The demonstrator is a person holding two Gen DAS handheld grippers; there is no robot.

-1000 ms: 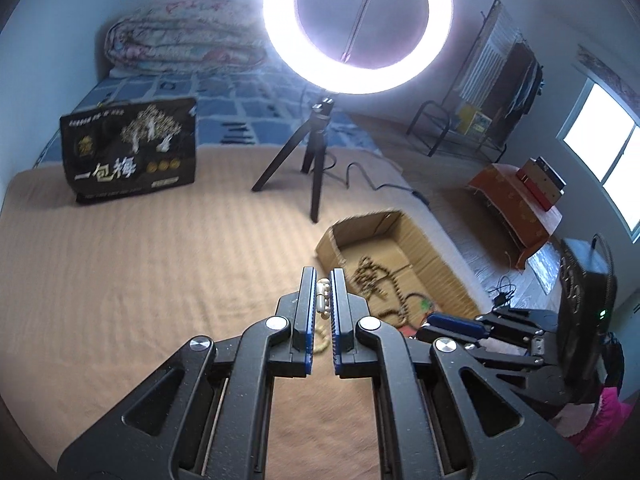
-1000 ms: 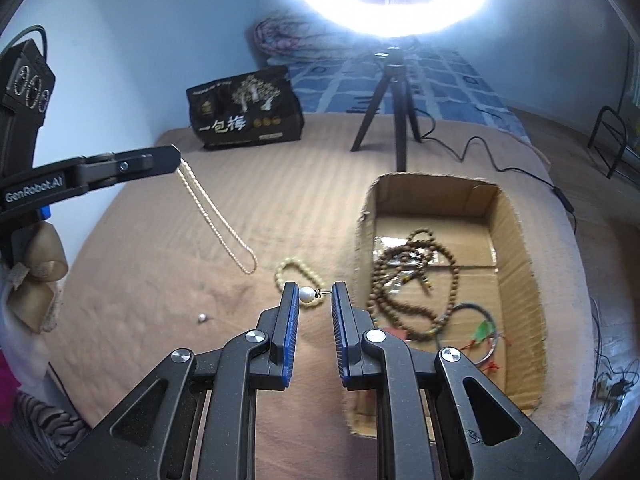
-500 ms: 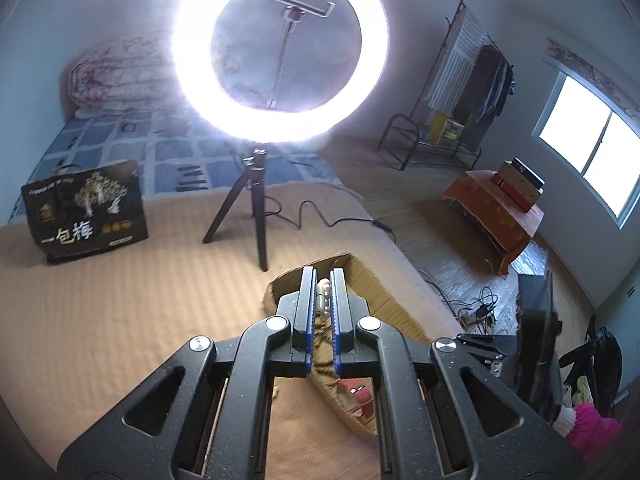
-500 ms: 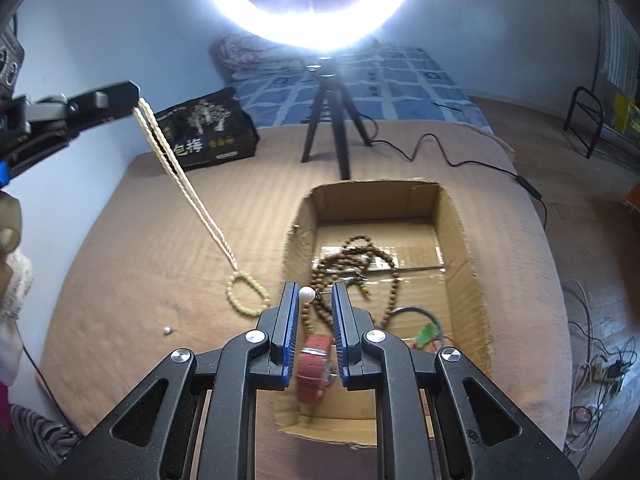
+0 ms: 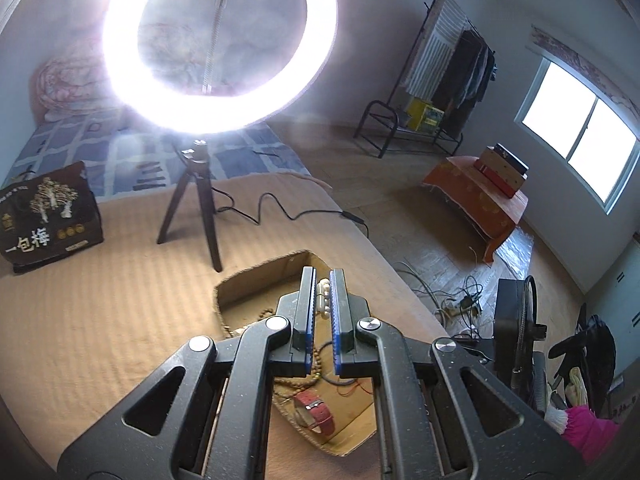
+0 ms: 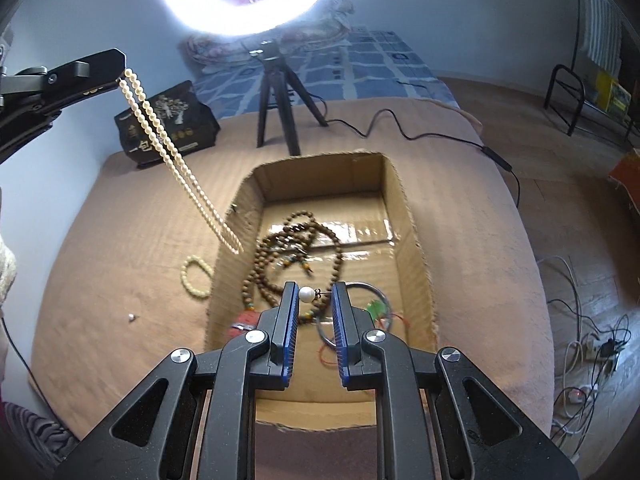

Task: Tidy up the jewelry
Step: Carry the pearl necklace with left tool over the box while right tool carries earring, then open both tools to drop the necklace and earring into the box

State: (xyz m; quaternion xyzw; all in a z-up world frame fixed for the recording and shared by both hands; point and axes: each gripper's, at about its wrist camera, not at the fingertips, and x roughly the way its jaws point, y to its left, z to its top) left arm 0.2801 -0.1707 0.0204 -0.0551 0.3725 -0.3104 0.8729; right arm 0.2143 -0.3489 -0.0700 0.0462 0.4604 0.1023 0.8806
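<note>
My left gripper (image 5: 322, 280) is shut on a cream pearl necklace (image 5: 323, 295). In the right wrist view that necklace (image 6: 176, 160) hangs from the left gripper's fingers (image 6: 100, 65), its low end over the left wall of the cardboard box (image 6: 412, 240). My right gripper (image 6: 315, 294) is shut on a pearl earring (image 6: 307, 293) above the box. The box holds brown bead strings (image 6: 296, 248), a red watch (image 5: 316, 408), a grey bangle (image 6: 360, 308) and a green charm (image 6: 376, 307). A cream bead bracelet (image 6: 194, 276) lies on the bed left of the box.
A ring light on a black tripod (image 6: 276, 92) stands behind the box with its cable (image 6: 400, 132) trailing right. A black printed bag (image 6: 168, 128) stands at the back left. A small silver bit (image 6: 131, 317) lies on the tan bedspread (image 6: 120, 260). Floor cables (image 6: 580, 320) lie right.
Both grippers have moved over the box. The left gripper has lifted the pearl necklace off the bed and carried it right. The right gripper's jaws now stand a little wider around the earring.
</note>
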